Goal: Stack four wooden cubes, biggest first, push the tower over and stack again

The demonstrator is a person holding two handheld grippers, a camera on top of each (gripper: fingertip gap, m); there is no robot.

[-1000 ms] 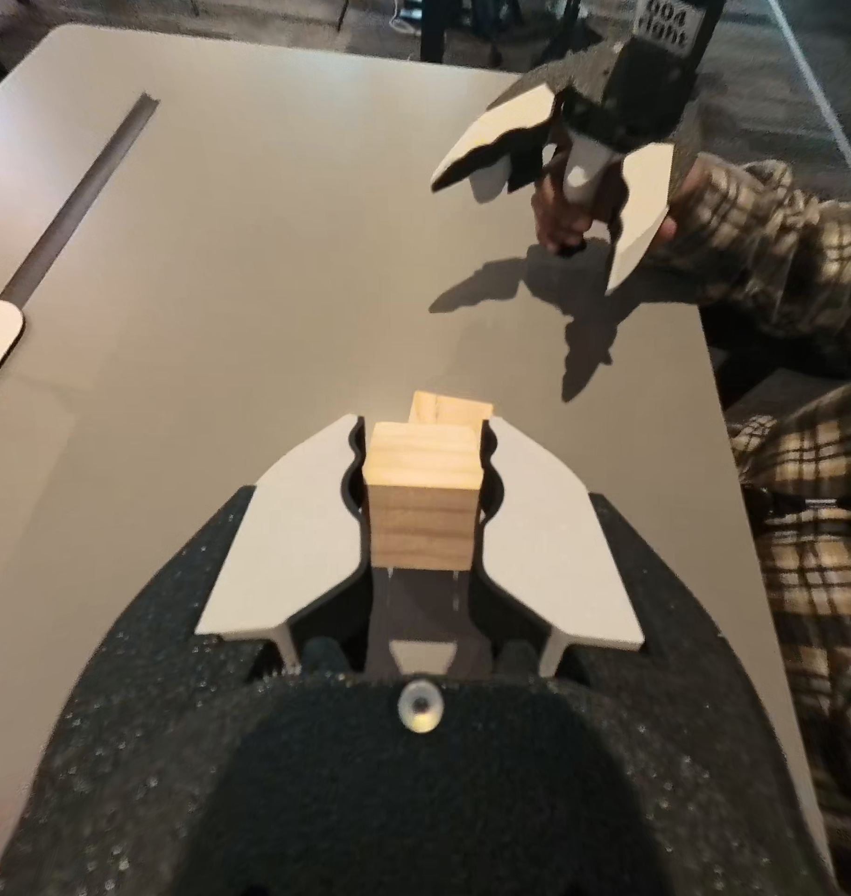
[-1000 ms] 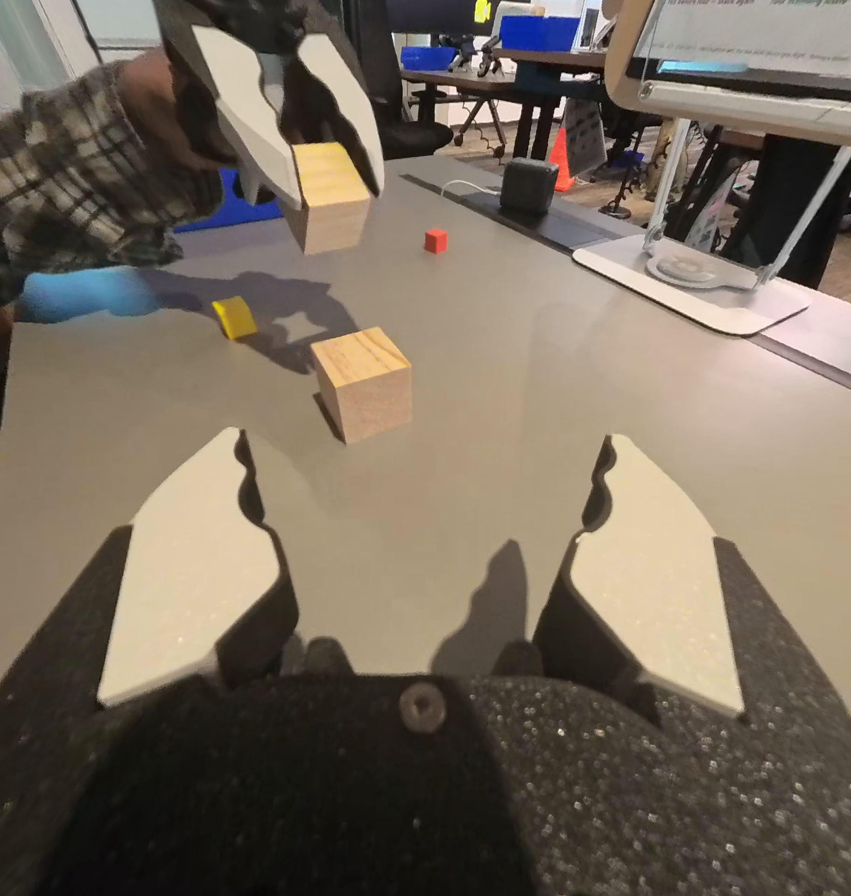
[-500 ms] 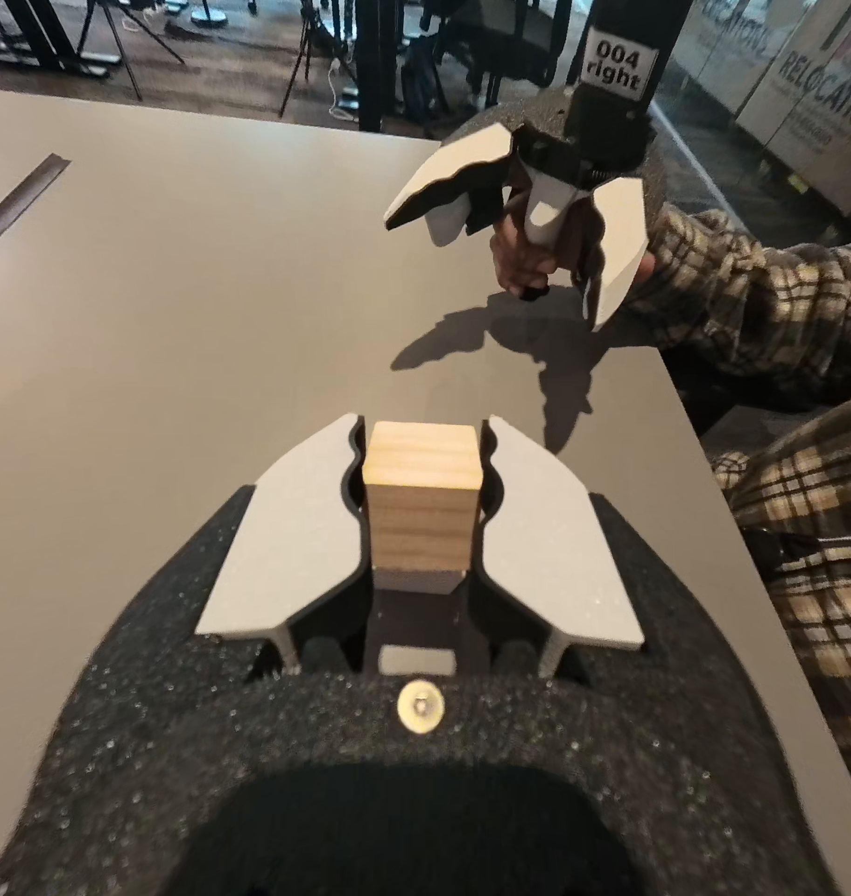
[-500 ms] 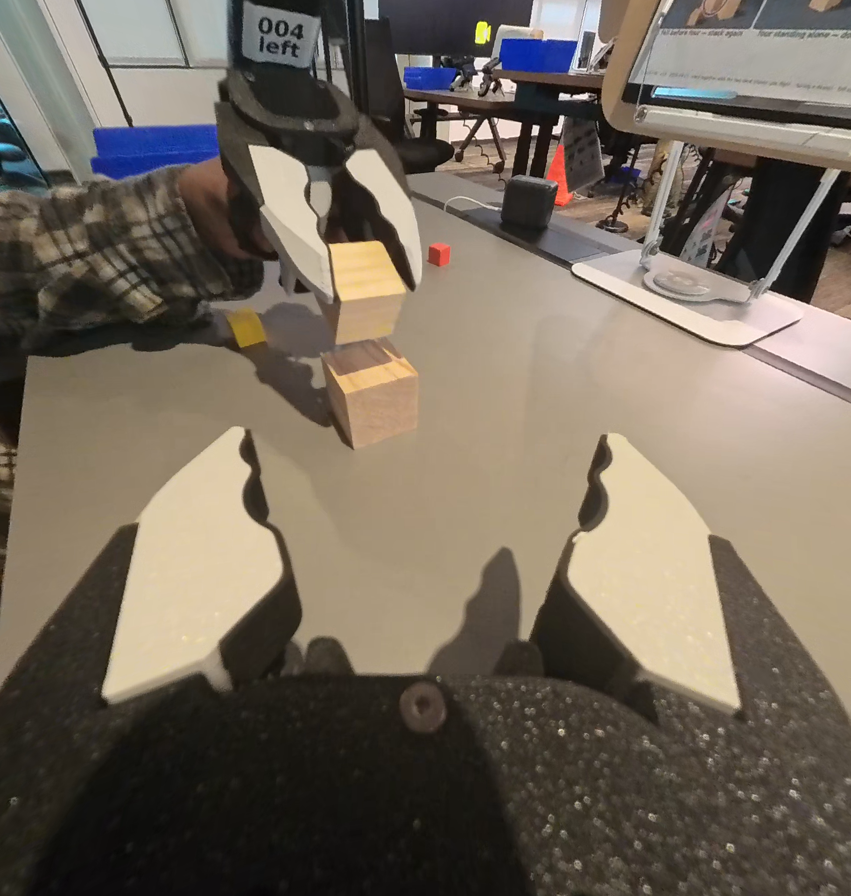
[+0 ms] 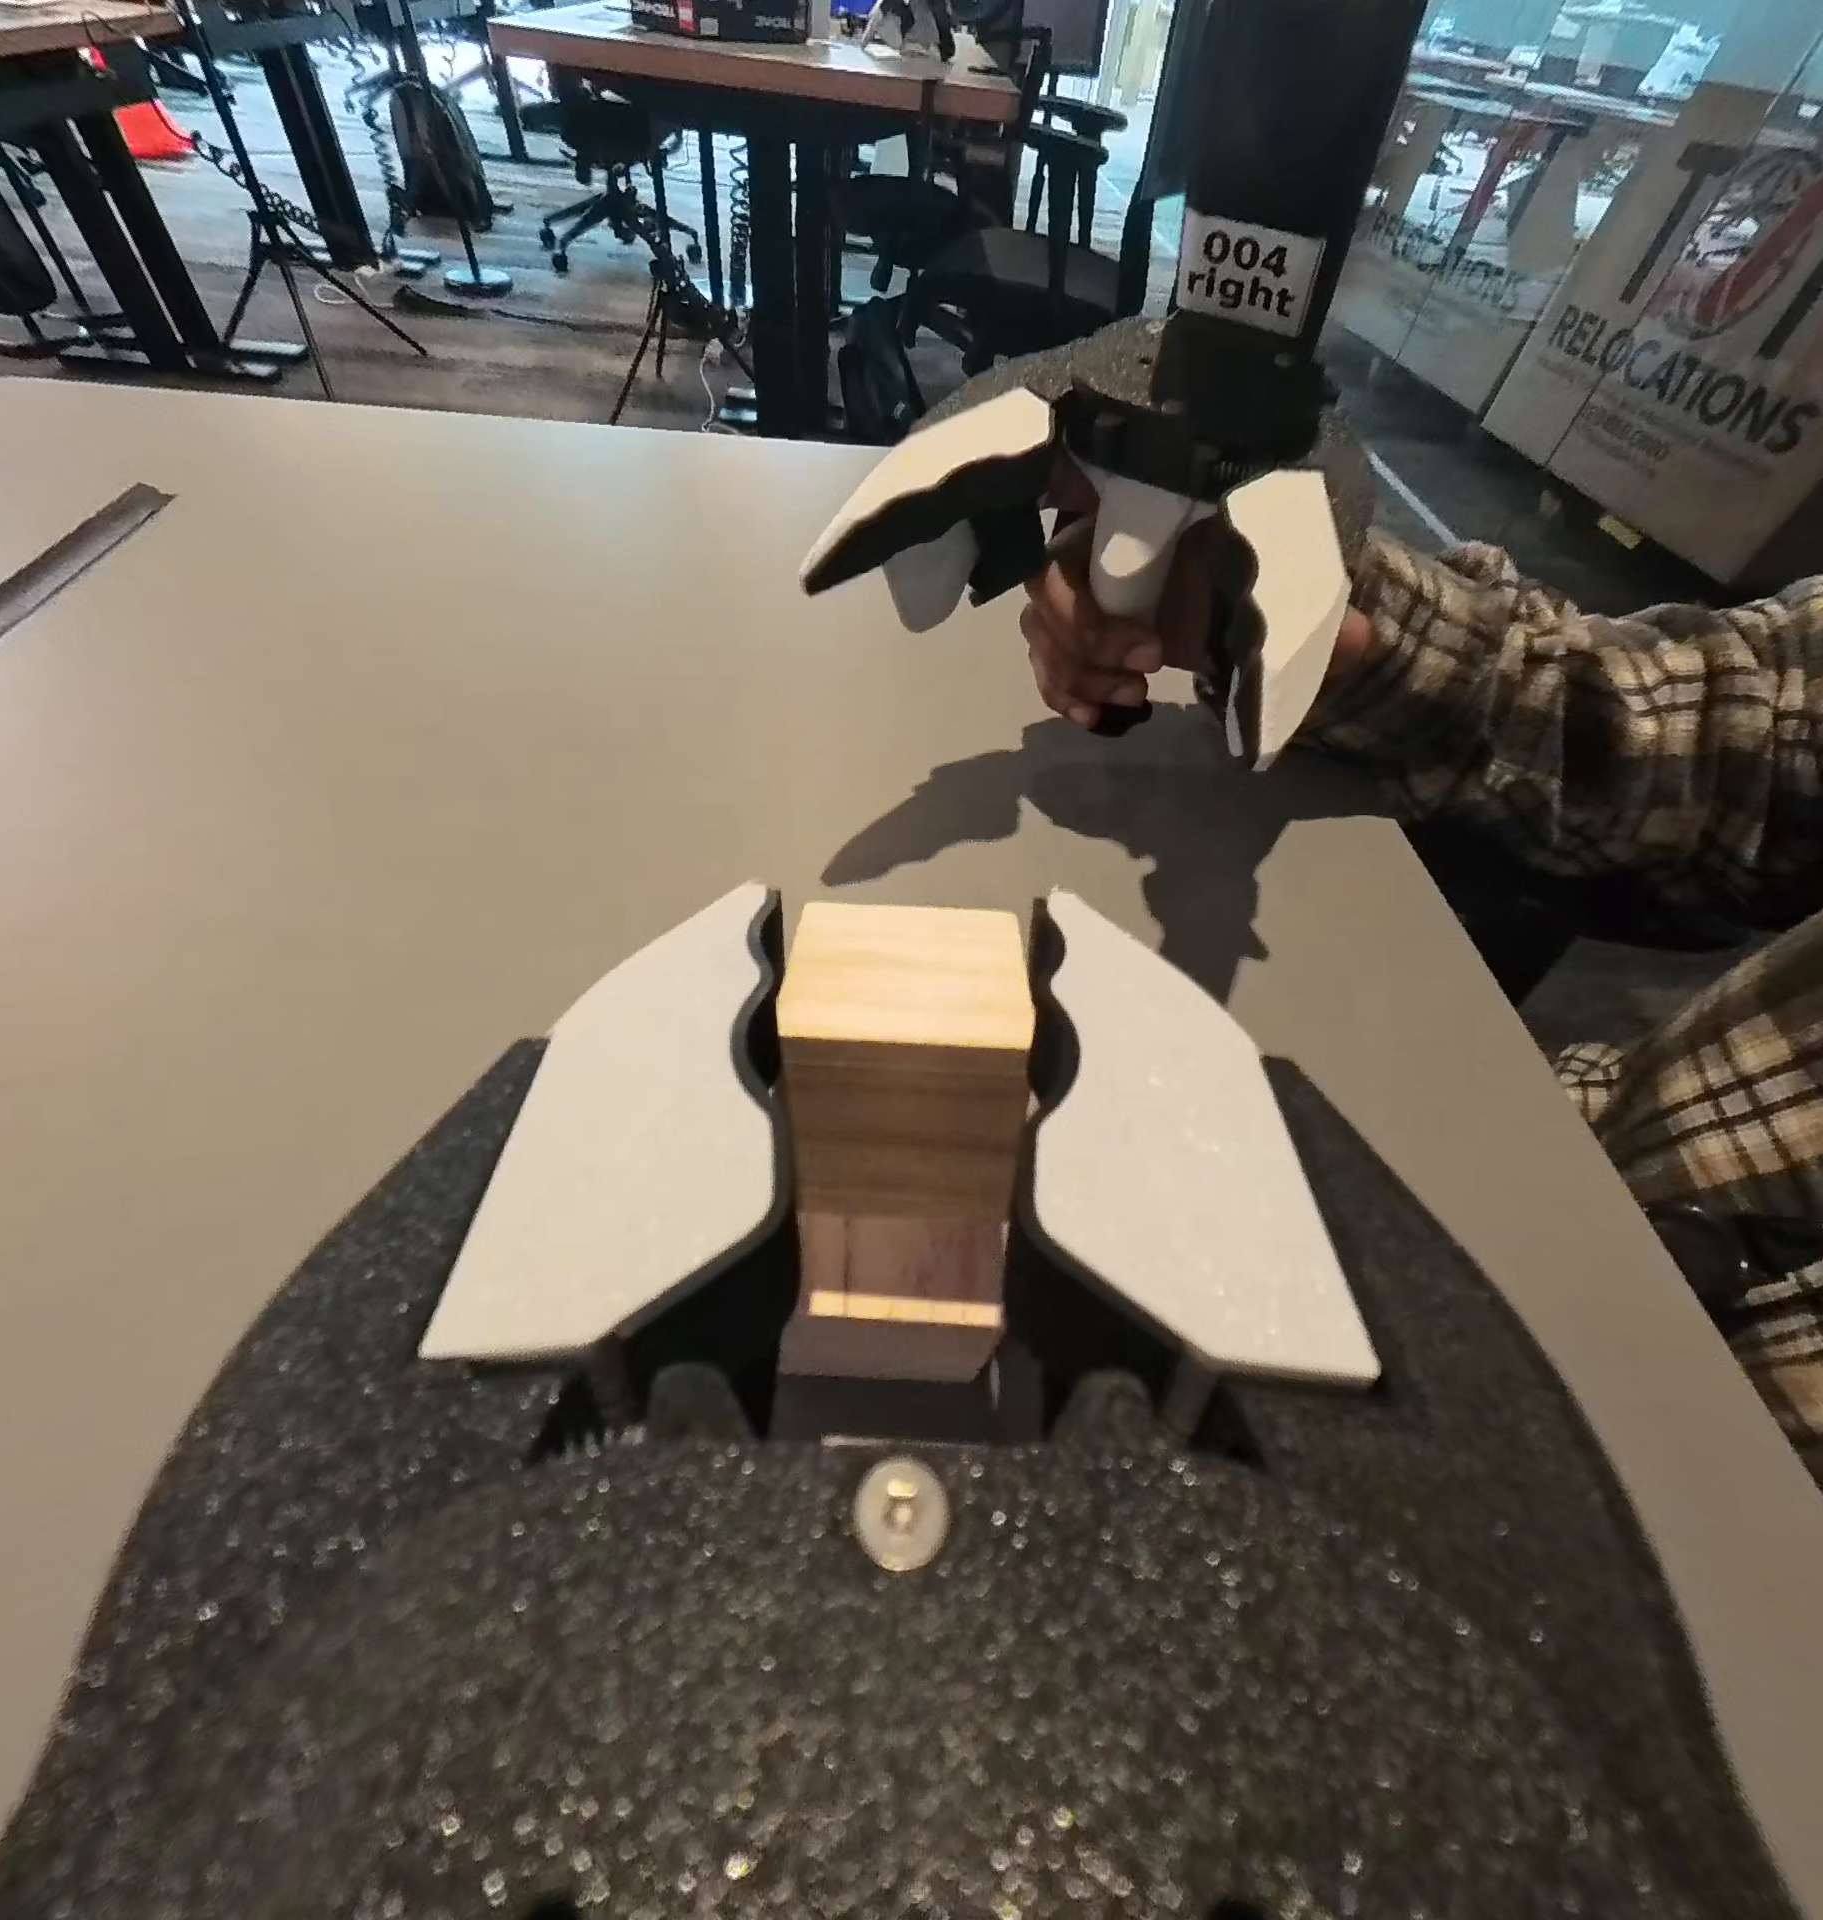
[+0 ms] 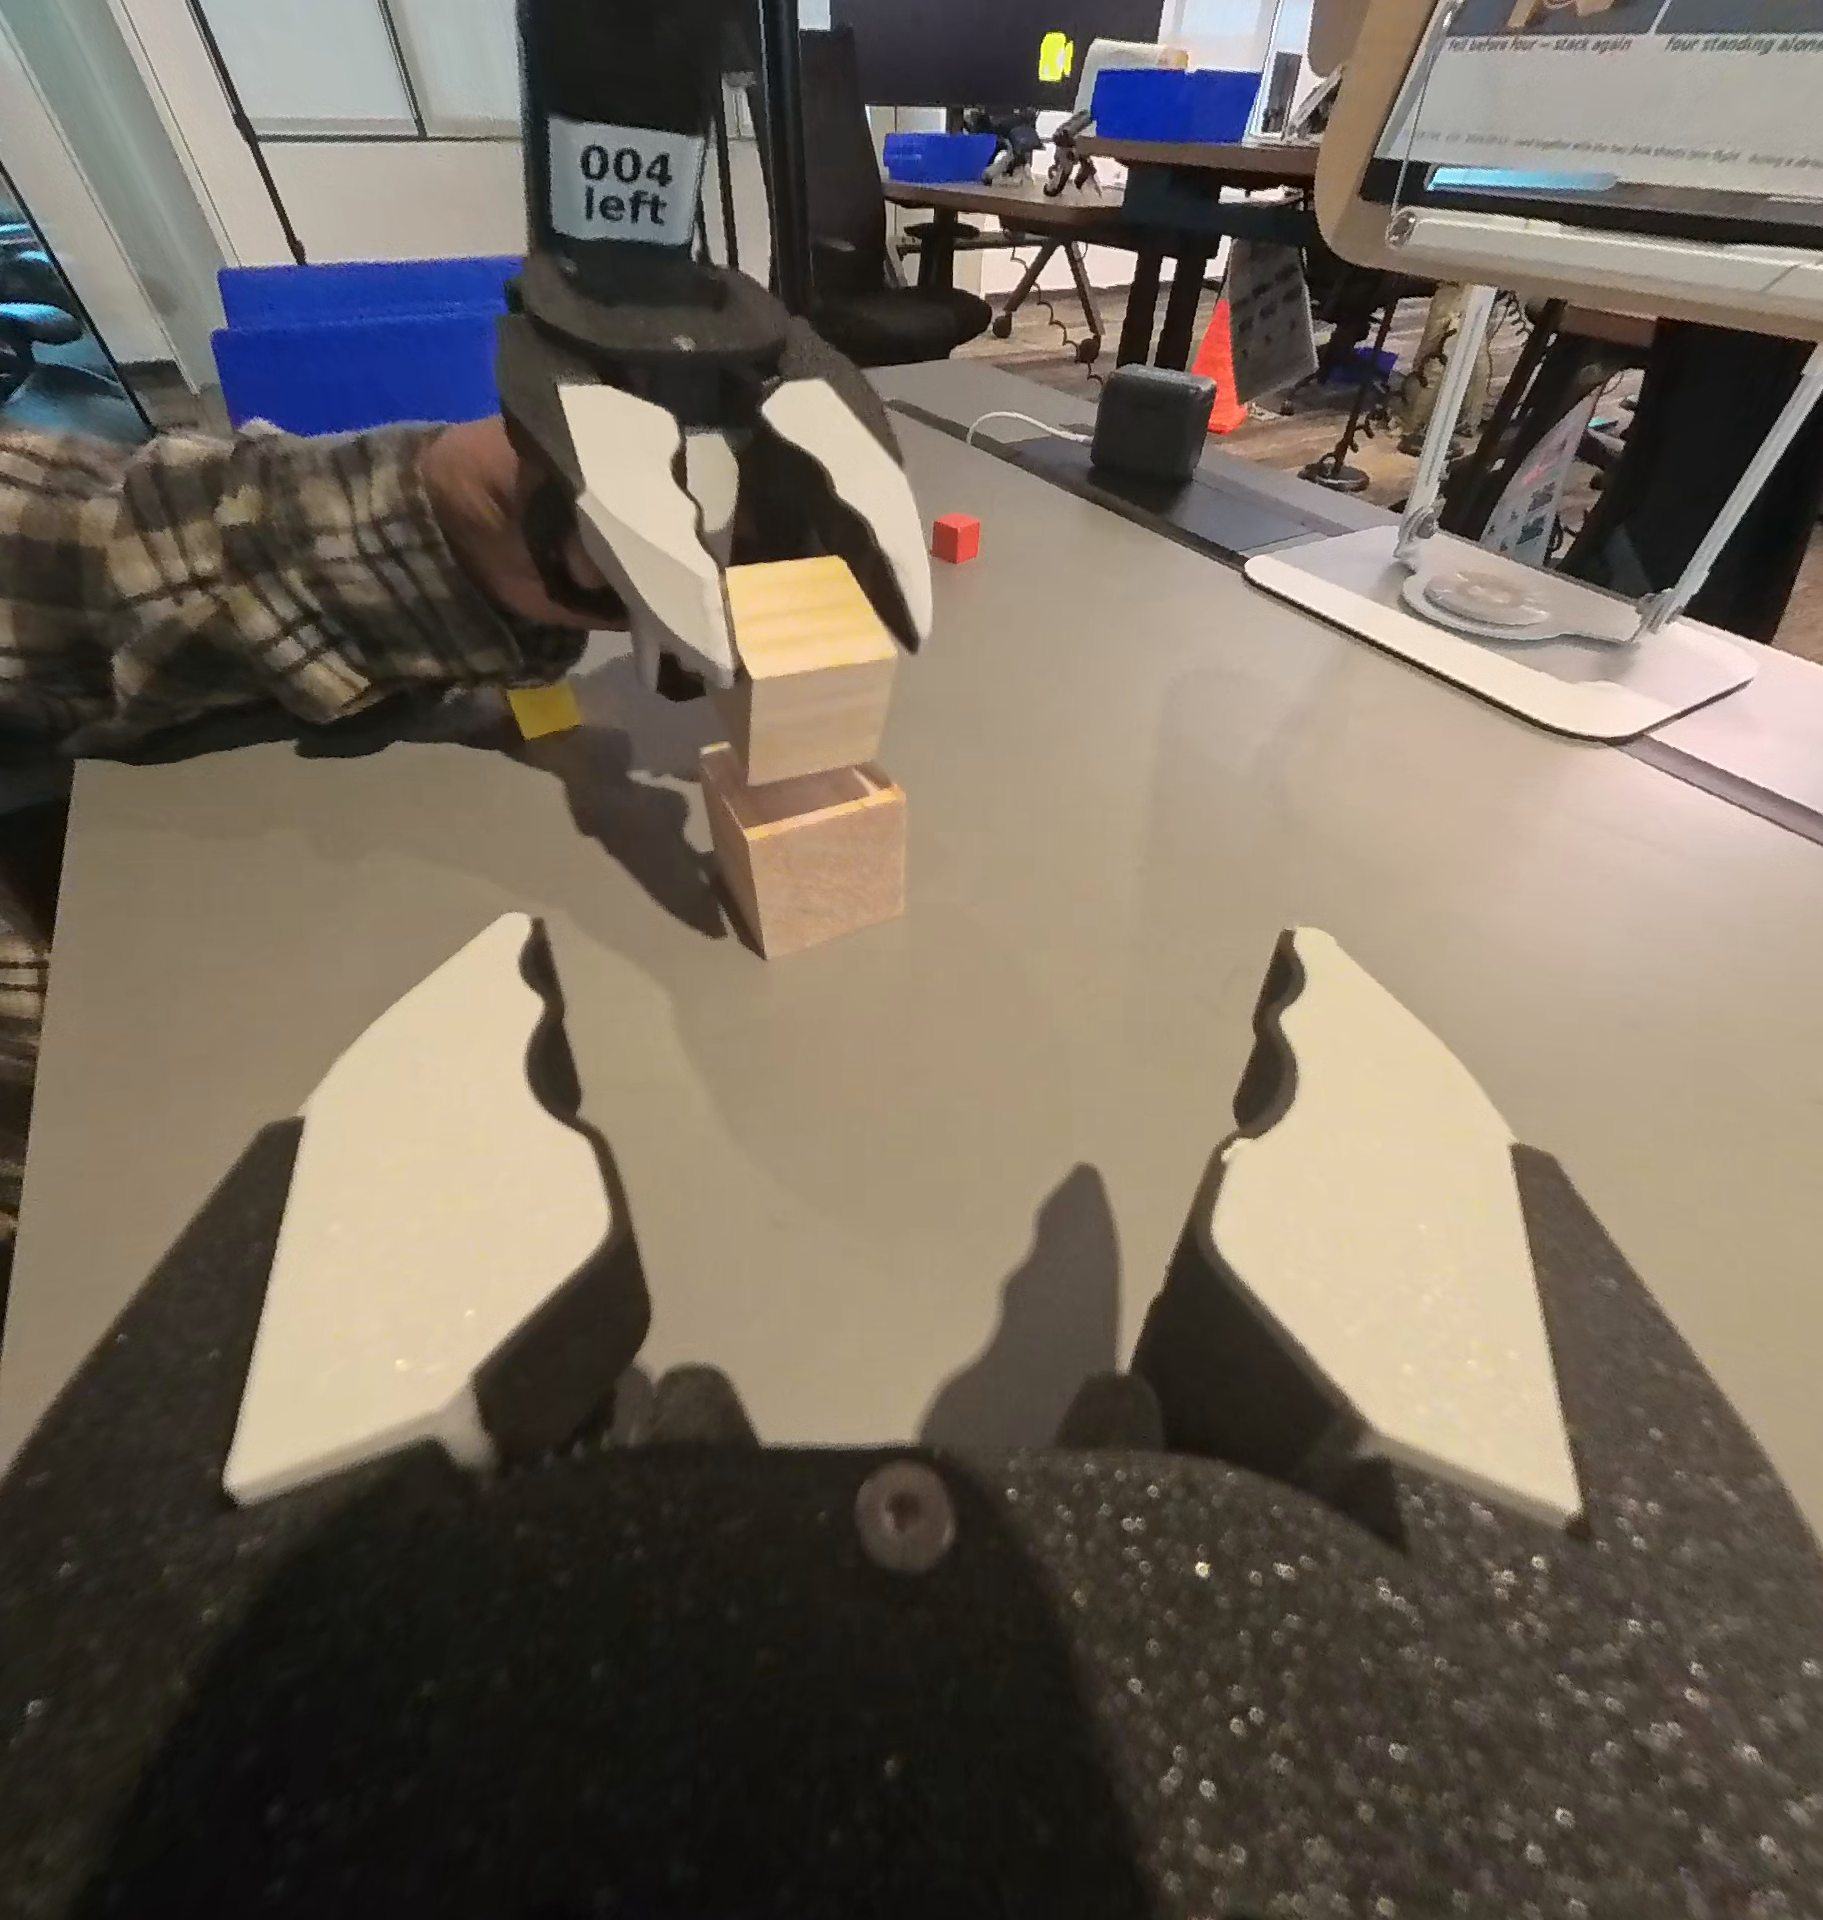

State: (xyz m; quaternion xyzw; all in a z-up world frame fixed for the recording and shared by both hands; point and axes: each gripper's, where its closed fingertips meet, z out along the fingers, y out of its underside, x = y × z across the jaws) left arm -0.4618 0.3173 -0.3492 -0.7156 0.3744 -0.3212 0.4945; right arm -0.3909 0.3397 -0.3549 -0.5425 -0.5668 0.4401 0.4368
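My left gripper is shut on a pale wooden cube, also seen in the right wrist view. The cube rests on or just above the biggest wooden cube, which stands on the grey table; the biggest cube's top shows under it in the left wrist view. My right gripper is open and empty, held over the table in front of the stack; it also shows in the left wrist view. A small yellow cube and a smaller red cube lie behind the stack.
A monitor stand base sits on the table at the right. A black box with a white cable lies on a dark strip at the far edge. A person's plaid sleeves reach in at the table's right edge. The tips of one gripper are about 9 cm away from the tips of the other.
My left gripper has carried the pale cube over the biggest cube and lowered it onto or just above its top. My right gripper has stayed open and hardly moved.
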